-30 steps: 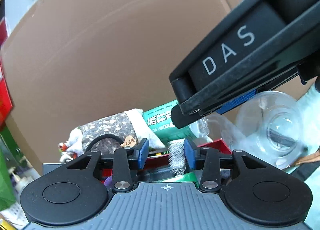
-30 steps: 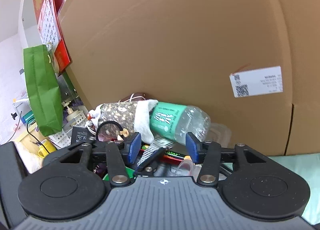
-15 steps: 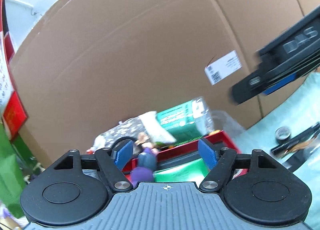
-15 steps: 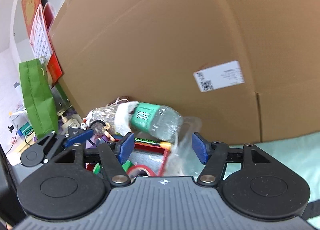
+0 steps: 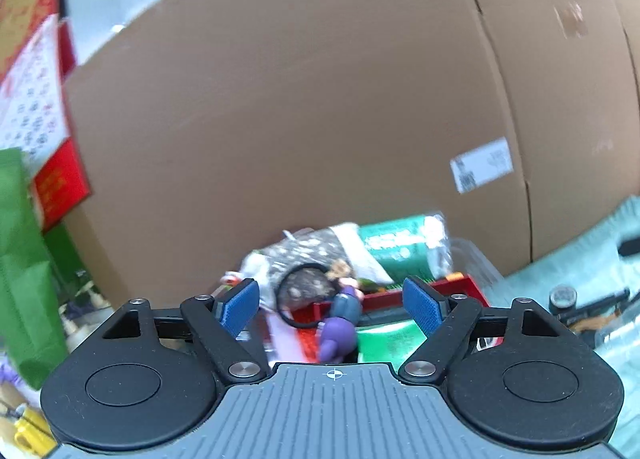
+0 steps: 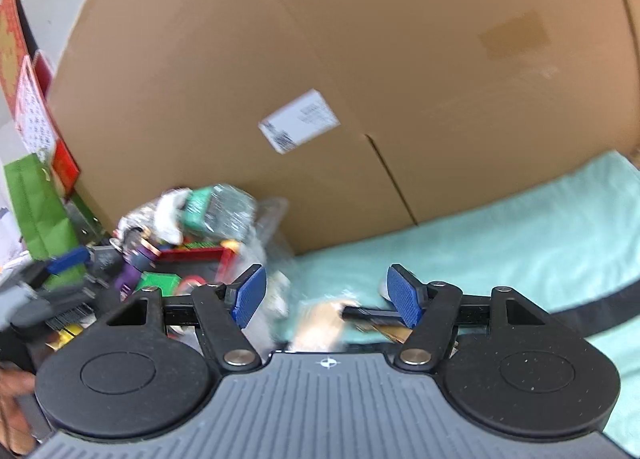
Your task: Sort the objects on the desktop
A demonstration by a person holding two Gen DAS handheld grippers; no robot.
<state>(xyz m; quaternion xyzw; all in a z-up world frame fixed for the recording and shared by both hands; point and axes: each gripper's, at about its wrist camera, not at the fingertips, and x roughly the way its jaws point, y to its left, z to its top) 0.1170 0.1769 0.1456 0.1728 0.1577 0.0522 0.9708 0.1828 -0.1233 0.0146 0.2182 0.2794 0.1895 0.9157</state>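
Tray (image 5: 460,284) sits against cardboard wall (image 5: 320,119), at left end of cloth (image 6: 500,227). Bottle (image 5: 404,247) and pouch (image 5: 312,255) lie along tray's far edge. Figurine (image 5: 340,323) in tray. Bag (image 5: 20,259) left of tray. Pen (image 6: 368,314) on cloth, right of tray.

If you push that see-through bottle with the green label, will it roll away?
The plastic bottle lies on its side atop the clutter in the red tray, so a nudge would probably roll it. Its crinkly clear wall looks thin, so it may dent when squeezed. It seems empty, so likely light, though blur hides details.
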